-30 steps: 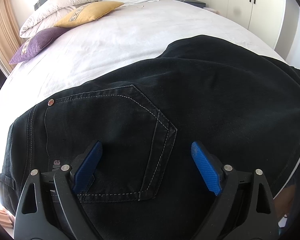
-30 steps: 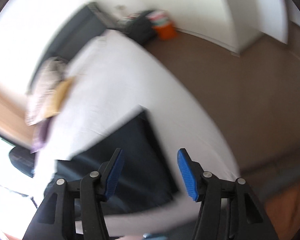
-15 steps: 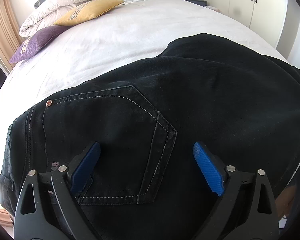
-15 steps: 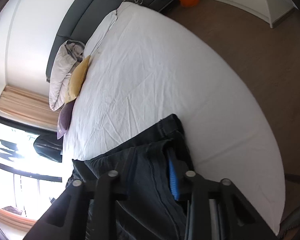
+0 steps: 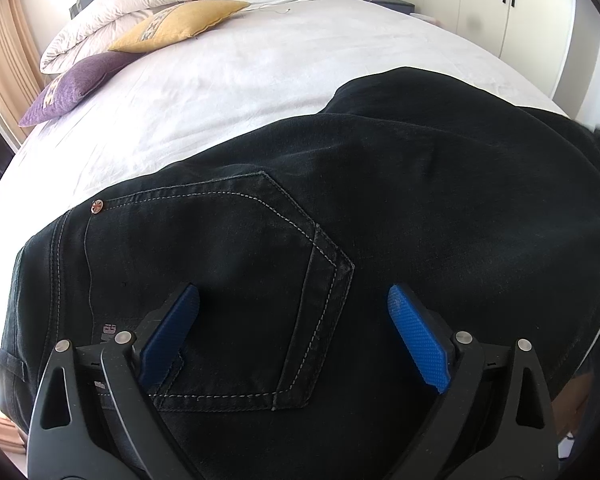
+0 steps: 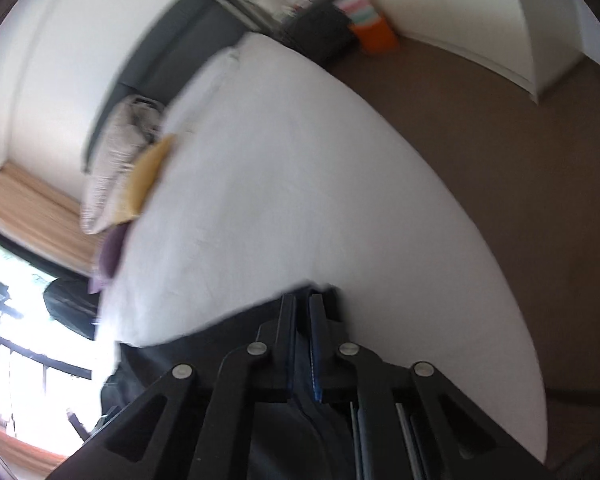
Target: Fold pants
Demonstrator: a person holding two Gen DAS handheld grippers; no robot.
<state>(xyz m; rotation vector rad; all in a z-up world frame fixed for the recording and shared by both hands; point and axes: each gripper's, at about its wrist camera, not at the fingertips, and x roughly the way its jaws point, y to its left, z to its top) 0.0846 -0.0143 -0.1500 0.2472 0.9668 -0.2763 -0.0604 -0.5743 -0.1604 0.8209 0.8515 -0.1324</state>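
White bed (image 5: 260,64) bears pants (image 5: 420,200); left fingers (image 5: 418,340) spread, right fingers (image 6: 318,344) pinch pants.

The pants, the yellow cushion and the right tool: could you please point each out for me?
pants (image 5: 440,184): left wrist view, on the plain black cloth beside the back pocket.
yellow cushion (image 5: 180,26): left wrist view, on its top face.
right tool (image 6: 302,312): right wrist view, between its closed fingertips.
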